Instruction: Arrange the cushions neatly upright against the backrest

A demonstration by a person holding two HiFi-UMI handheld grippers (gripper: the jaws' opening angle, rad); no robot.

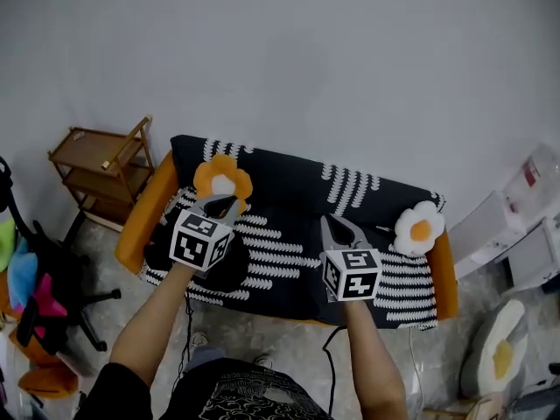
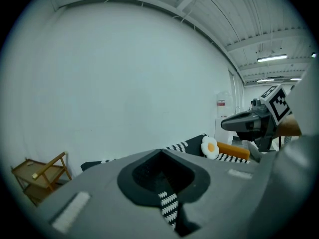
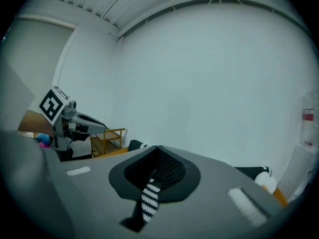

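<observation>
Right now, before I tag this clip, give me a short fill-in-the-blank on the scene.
1. The orange cushion has a ___ centre.
2. The white cushion sits at the sofa's ___ end.
3. The wooden cart stands beside the sofa's ___ end.
Missing words: white; right; left.

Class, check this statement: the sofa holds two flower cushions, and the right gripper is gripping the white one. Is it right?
Not quite. The sofa holds an orange flower cushion and a white flower cushion, but the right gripper grips nothing: the head view shows the white one apart from it, at the sofa's right end.
</observation>
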